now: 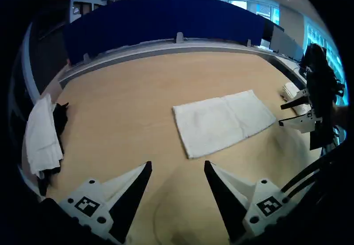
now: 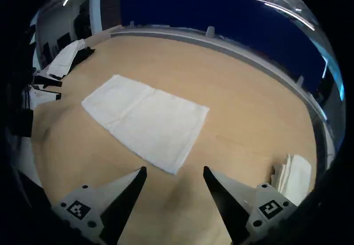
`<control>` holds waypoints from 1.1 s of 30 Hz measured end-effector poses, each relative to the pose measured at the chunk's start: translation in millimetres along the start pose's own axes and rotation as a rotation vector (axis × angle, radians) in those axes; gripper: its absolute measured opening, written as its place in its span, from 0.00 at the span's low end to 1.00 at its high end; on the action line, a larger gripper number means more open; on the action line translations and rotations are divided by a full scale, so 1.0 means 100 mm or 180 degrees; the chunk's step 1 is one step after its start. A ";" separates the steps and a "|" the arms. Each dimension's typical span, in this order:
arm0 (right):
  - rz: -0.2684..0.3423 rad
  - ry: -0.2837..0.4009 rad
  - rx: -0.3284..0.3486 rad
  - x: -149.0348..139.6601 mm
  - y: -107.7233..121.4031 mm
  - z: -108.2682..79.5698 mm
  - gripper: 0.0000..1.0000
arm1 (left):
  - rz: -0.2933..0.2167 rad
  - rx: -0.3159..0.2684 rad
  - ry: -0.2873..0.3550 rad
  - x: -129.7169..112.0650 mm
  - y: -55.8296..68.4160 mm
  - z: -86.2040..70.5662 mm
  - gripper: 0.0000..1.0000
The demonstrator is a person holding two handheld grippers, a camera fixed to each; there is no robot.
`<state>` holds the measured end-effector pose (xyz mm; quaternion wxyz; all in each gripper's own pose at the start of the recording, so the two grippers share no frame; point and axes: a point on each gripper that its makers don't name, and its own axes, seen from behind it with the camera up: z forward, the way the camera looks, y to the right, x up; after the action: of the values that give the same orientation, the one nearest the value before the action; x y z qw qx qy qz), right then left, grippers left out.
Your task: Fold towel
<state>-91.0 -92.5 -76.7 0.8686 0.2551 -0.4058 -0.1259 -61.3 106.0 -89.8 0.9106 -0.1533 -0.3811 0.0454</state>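
A broad light-wood table (image 1: 132, 90) runs the width of the workspace, backed on its far side by a long dark-blue partition (image 1: 168, 19). At the middle of the table lies the white towel (image 2: 146, 121), spread flat as a long rectangle with a faint crease across its middle, touched by neither tool. At the table's left edge a white cloth (image 1: 42, 134) is draped over a dark cloth (image 1: 59, 116), well apart from the towel. On the right edge sits a small stack of folded white towels (image 2: 294, 174).

The left gripper (image 1: 177, 163) hovers over bare wood on the near side of the towel, its two fingers spread wide with nothing between them. The right gripper (image 2: 175, 168) hangs just short of the towel's near corner, its fingers likewise spread apart and holding nothing. Each tool also appears at the edge of the other's view, at opposite ends of the towel (the hands holding them are too dark to make out).
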 end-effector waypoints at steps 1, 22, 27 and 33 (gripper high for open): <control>-0.0029 -0.0010 0.0024 0.00 -0.01 0.01 0.99 | -0.0036 0.0028 0.0000 -0.03 -0.02 -0.04 0.87; -0.0280 -0.0086 0.0214 0.05 -0.05 0.13 0.99 | -0.0346 0.0355 -0.0012 -0.38 -0.13 -0.50 0.88; -0.0284 -0.0092 0.0223 0.02 -0.03 0.11 0.99 | -0.0365 0.0372 -0.0014 -0.42 -0.11 -0.55 0.87; -0.0277 -0.0100 0.0223 -0.01 -0.01 0.09 0.97 | -0.0360 0.0383 -0.0003 -0.42 -0.08 -0.58 0.87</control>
<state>-98.5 -95.8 -73.4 0.8464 0.3007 -0.4120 -0.1532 -50.3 75.3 -154.7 0.9191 -0.0764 -0.3862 0.0168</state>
